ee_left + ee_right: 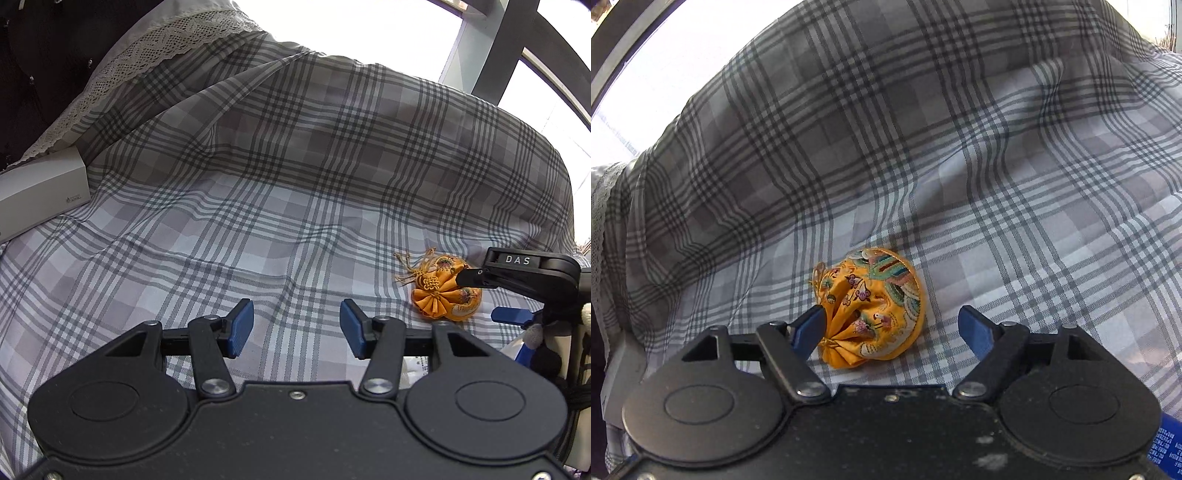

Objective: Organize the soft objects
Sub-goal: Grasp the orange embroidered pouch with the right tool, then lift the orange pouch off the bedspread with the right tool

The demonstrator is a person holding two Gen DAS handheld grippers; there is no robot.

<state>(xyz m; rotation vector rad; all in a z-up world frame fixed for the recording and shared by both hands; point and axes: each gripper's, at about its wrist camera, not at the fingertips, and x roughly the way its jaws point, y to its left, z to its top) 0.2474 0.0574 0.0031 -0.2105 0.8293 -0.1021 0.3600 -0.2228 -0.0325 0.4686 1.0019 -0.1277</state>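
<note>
Closing now risks pinching only loose pleats: right hand-held gripper (890,326) spread apart around orange pouch (873,308) at lower centre; left hand-held gripper (297,328) apart, empty

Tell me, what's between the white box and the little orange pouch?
Only bare plaid cloth. The left wrist view shows the white box at the far left and the orange pouch at the right, nothing between.

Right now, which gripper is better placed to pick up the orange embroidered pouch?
Right. The right gripper stands open around the orange pouch, one pad at its gathered neck. The left gripper is open over bare plaid cloth, the pouch off to its side.
</note>
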